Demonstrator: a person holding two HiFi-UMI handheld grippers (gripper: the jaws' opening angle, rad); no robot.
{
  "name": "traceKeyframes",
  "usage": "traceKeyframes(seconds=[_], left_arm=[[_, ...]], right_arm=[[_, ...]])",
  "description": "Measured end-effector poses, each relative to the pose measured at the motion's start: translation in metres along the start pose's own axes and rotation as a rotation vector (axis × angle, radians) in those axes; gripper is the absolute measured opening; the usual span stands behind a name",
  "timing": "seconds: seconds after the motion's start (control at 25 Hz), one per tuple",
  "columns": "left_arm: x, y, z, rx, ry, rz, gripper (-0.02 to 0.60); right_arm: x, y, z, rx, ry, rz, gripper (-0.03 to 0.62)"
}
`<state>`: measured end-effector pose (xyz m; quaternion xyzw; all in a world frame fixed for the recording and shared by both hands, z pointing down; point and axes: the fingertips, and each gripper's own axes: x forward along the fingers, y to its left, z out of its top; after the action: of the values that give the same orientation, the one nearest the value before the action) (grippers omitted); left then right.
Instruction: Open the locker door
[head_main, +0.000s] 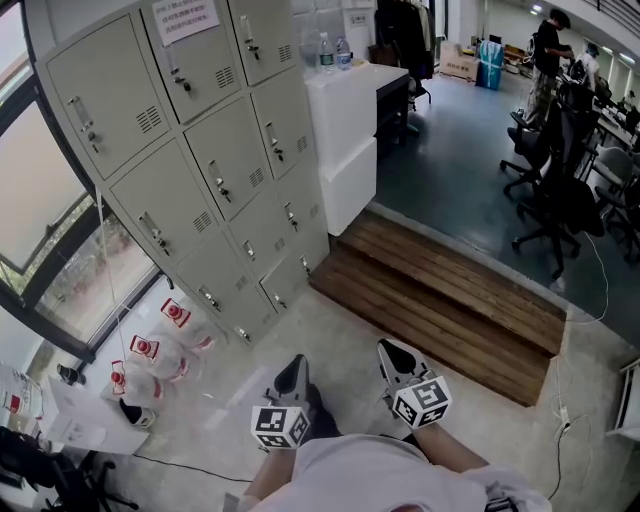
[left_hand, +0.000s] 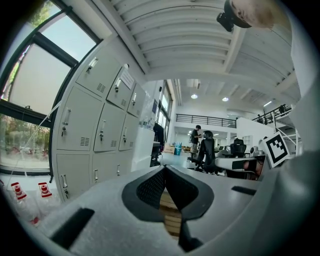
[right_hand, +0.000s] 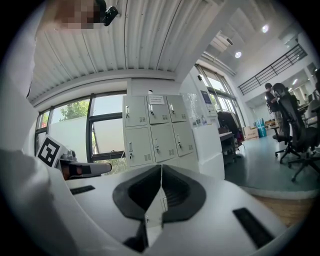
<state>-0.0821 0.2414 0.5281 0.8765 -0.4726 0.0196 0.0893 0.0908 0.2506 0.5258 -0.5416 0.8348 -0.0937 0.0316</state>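
Observation:
A bank of grey lockers (head_main: 200, 150) stands ahead and to the left in the head view, every door closed, each with a small handle and lock. It also shows as the lockers (left_hand: 95, 125) in the left gripper view and the lockers (right_hand: 155, 132) in the right gripper view. My left gripper (head_main: 293, 377) and right gripper (head_main: 392, 354) are held low near my body, well short of the lockers. Both have their jaws together with nothing between them, as the left gripper (left_hand: 164, 169) and right gripper (right_hand: 161, 167) views show.
A wooden step platform (head_main: 440, 300) lies to the right of the lockers. A white cabinet (head_main: 345, 130) stands beside them. Bottles with red labels (head_main: 150, 355) sit on the floor at the left by the window. Office chairs (head_main: 555, 190) and a person (head_main: 548, 50) are far right.

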Motion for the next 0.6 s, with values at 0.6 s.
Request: traceKeyframes(seconds=[0.6], left_arm=[[0.181, 0.189, 0.016, -0.05, -0.004, 0.007, 0.003]], right_arm=[[0.251, -0.052, -0.006, -0.109, 0.05, -0.016, 0.014]])
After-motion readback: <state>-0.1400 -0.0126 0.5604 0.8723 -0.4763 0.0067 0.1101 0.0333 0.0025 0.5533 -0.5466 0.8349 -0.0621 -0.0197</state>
